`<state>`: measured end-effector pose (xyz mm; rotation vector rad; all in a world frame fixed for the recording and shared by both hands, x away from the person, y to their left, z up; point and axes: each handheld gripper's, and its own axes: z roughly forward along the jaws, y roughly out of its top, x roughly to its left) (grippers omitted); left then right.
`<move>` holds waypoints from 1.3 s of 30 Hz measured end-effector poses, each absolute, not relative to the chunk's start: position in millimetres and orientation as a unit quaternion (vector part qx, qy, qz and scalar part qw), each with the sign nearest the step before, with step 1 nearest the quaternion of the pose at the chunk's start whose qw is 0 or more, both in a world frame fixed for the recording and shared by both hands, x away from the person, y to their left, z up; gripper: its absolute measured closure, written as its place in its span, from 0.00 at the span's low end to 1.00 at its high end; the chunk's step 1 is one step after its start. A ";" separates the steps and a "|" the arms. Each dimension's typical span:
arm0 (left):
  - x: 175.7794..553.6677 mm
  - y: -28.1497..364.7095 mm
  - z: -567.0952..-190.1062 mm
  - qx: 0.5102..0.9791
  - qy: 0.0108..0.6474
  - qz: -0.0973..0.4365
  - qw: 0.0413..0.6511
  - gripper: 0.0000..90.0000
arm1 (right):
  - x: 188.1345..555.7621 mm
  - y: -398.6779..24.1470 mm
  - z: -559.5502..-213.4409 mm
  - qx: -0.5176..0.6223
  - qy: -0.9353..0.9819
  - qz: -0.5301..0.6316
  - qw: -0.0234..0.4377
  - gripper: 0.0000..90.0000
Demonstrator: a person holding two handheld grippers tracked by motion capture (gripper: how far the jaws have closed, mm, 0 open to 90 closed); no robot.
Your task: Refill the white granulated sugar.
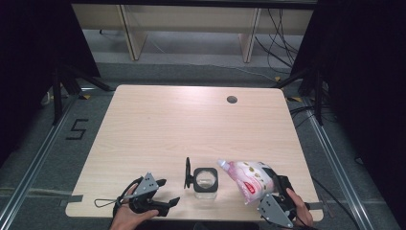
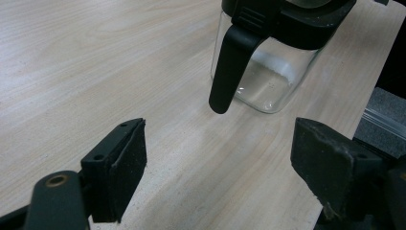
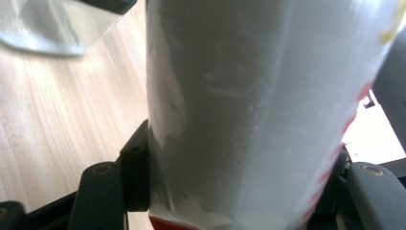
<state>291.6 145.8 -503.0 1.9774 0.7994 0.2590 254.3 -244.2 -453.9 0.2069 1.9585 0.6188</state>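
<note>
A clear glass jar (image 1: 206, 181) with a black rim stands near the table's front edge, its black lid (image 1: 187, 172) flipped up on its left side. The same jar (image 2: 268, 72) fills the top of the left gripper view, its black latch (image 2: 229, 72) hanging down. My left gripper (image 1: 168, 191) rests open on the table left of the jar, nothing between its fingers (image 2: 119, 167). My right gripper (image 1: 268, 189) is shut on a pink and white pouch (image 1: 249, 179), tilted with its spout toward the jar. The pouch (image 3: 258, 115) sits between the jaws.
The light wooden table (image 1: 191, 124) has a round cable hole (image 1: 232, 99) at the back right. A thin cable loop (image 1: 103, 202) trails from the left gripper at the front left edge. Wooden furniture legs and cables stand on the floor beyond the table.
</note>
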 end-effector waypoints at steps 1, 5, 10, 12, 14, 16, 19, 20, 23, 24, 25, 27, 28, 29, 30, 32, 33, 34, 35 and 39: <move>291.4 146.0 -502.7 0.810 0.328 0.106 0.474 0.22 | 253.1 -243.0 -455.5 0.090 0.815 0.257 0.512 0.41; 291.5 146.1 -502.8 0.810 0.329 0.108 0.474 0.22 | 252.6 -239.4 -456.6 0.059 0.816 0.215 0.534 0.41; 291.6 145.9 -502.8 0.809 0.330 0.110 0.474 0.22 | 252.5 -236.7 -460.9 0.050 0.818 0.196 0.539 0.41; 291.4 145.6 -502.6 0.810 0.329 0.109 0.473 0.22 | 250.0 -234.5 -462.7 0.038 0.816 0.171 0.550 0.41; 291.4 145.2 -502.8 0.809 0.331 0.109 0.474 0.22 | 250.1 -231.6 -462.2 0.003 0.809 0.144 0.570 0.42; 291.3 145.3 -502.5 0.811 0.330 0.111 0.469 0.22 | 251.2 -231.4 -463.5 -0.008 0.807 0.137 0.575 0.42; 290.8 143.9 -503.5 0.808 0.331 0.110 0.474 0.22 | 251.1 -228.3 -465.2 -0.039 0.802 0.098 0.589 0.42; 290.8 143.9 -503.5 0.808 0.331 0.110 0.474 0.22 | 251.1 -228.3 -465.2 -0.039 0.802 0.098 0.589 0.42; 290.6 143.2 -503.6 0.811 0.327 0.110 0.473 0.22 | 248.8 -225.5 -468.1 -0.040 0.799 0.074 0.596 0.42; 290.6 143.2 -503.6 0.811 0.327 0.110 0.473 0.22 | 248.8 -225.5 -468.1 -0.040 0.799 0.074 0.596 0.42; 291.3 143.4 -503.3 0.813 0.322 0.112 0.471 0.22 | 250.2 -223.4 -465.7 -0.074 0.795 0.051 0.600 0.42; 291.4 143.6 -503.4 0.814 0.319 0.113 0.472 0.22 | 249.3 -223.4 -467.9 -0.066 0.797 0.051 0.598 0.42; 291.7 144.0 -503.4 0.815 0.318 0.114 0.471 0.22 | 249.5 -222.8 -469.4 -0.079 0.793 0.046 0.602 0.43; 291.9 143.8 -503.4 0.815 0.320 0.113 0.470 0.22 | 250.5 -221.1 -466.4 -0.109 0.786 0.028 0.609 0.43; 290.8 142.6 -503.9 0.810 0.330 0.108 0.473 0.22 | 249.6 -220.0 -467.8 -0.105 0.789 0.022 0.605 0.43; 290.6 142.7 -503.5 0.811 0.328 0.109 0.471 0.22 | 249.3 -219.7 -468.5 -0.104 0.788 0.023 0.607 0.43; 290.4 142.6 -503.5 0.812 0.328 0.109 0.471 0.22 | 248.7 -220.0 -470.1 -0.098 0.789 0.030 0.606 0.43; 290.4 142.7 -503.6 0.812 0.328 0.110 0.471 0.22 | 250.1 -219.0 -467.3 -0.118 0.783 0.026 0.610 0.43; 290.6 142.7 -503.7 0.812 0.328 0.109 0.471 0.22 | 250.1 -217.8 -467.6 -0.116 0.784 0.017 0.610 0.43; 290.4 142.1 -504.2 0.811 0.328 0.110 0.472 0.22 | 249.5 -216.6 -461.6 -0.128 0.777 -0.014 0.616 0.43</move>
